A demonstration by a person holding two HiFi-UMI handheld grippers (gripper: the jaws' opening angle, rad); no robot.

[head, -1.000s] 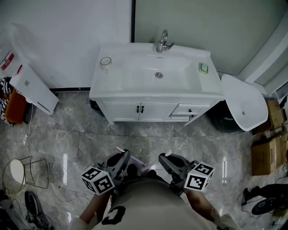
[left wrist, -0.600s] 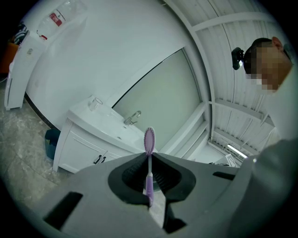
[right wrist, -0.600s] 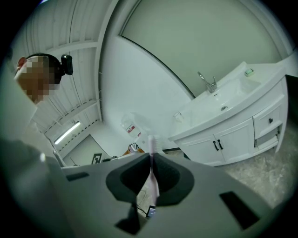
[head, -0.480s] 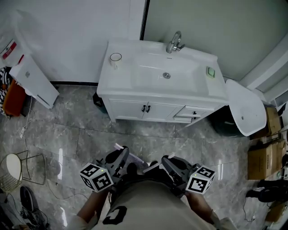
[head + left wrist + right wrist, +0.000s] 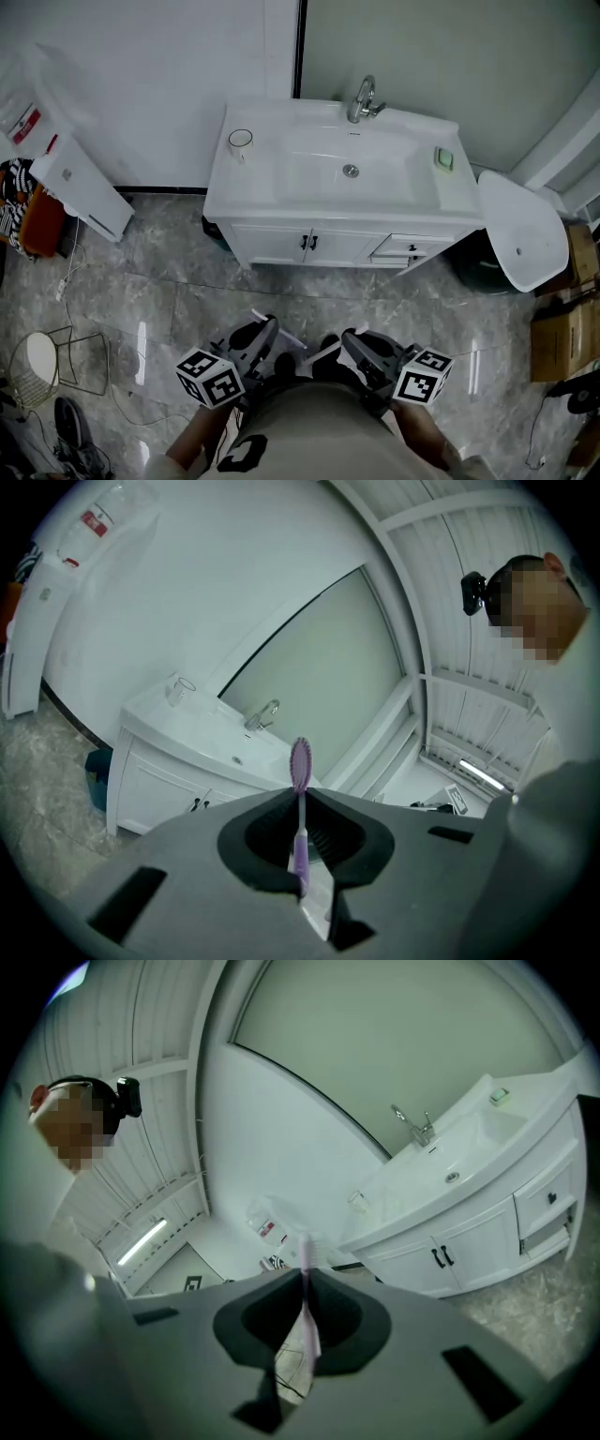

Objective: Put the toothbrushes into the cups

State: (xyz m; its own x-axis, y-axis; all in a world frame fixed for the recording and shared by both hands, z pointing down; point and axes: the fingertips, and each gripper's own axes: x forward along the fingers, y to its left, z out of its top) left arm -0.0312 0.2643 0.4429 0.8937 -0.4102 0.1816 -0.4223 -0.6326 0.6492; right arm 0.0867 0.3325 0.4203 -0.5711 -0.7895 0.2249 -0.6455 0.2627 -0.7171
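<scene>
The left gripper was clenched on a purple toothbrush, and the right gripper was clenched on a pale toothbrush. Both were held close to the person's body, as one second before. What changed was the view. The white vanity slid a little lower and to the right, so the person seemed to be stepping toward it. The cup stood on its left corner, still well apart from both brushes. I saw only this one cup. I judge the task was at the approach, with nothing placed yet.
</scene>
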